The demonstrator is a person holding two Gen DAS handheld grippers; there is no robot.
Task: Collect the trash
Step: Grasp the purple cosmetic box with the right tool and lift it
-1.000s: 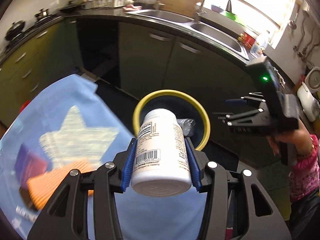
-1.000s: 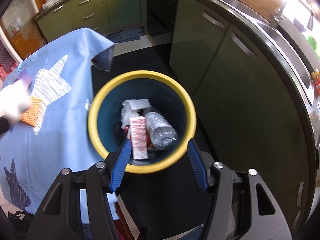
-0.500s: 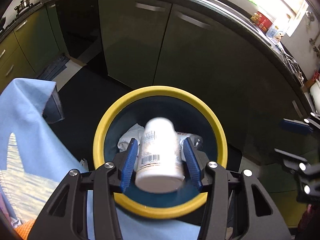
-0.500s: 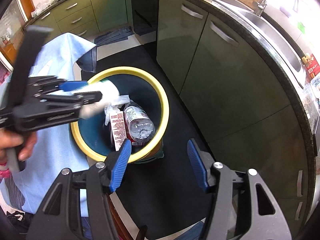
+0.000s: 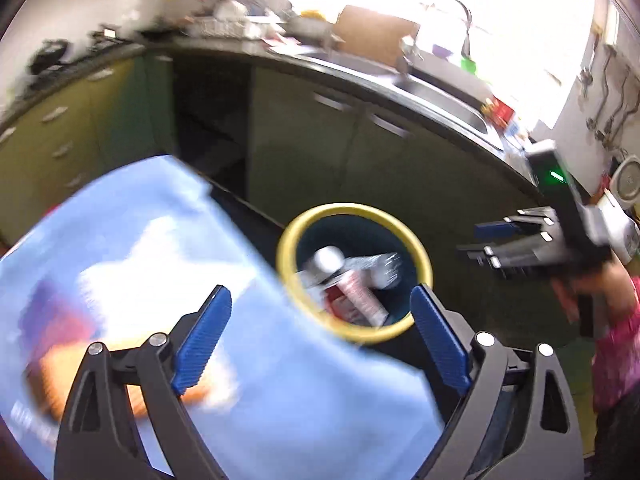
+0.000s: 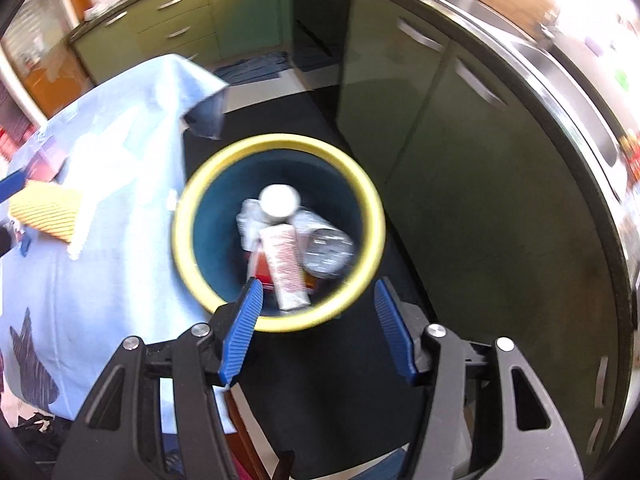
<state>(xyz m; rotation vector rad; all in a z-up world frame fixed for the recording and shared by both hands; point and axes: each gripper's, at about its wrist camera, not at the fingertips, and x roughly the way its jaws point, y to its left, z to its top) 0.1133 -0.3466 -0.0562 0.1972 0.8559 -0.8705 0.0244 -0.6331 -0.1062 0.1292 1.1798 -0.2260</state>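
Fingers first: the left gripper (image 5: 320,340) has its blue pads (image 5: 202,340) spreading wide, jaws opening with nothing between them, and the picture is smeared with motion. Over on the other side, the right gripper (image 6: 318,330) holds its pads (image 6: 242,330) at a middling gap, empty too, pointing steeply down at the bin (image 6: 280,326). That yellow-rimmed bin sits dead ahead of the right fingers, on the dark floor (image 6: 352,400), and the white bottle (image 6: 279,200) lies inside it, round end up, toward twelve o'clock. Just below it a pink-and-white carton (image 6: 284,268) lies at six o'clock, a crushed plastic bottle (image 6: 328,250) at three o'clock, crumpled white paper (image 6: 248,220) at nine. From the left camera the bin shows ahead between the fingertips, the right gripper at three o'clock in a hand (image 5: 600,280). Nine o'clock of the bin: a blue cloth (image 6: 100,240) with an orange ribbed item (image 6: 48,214) on top. Green cabinets (image 6: 460,160) curve behind.
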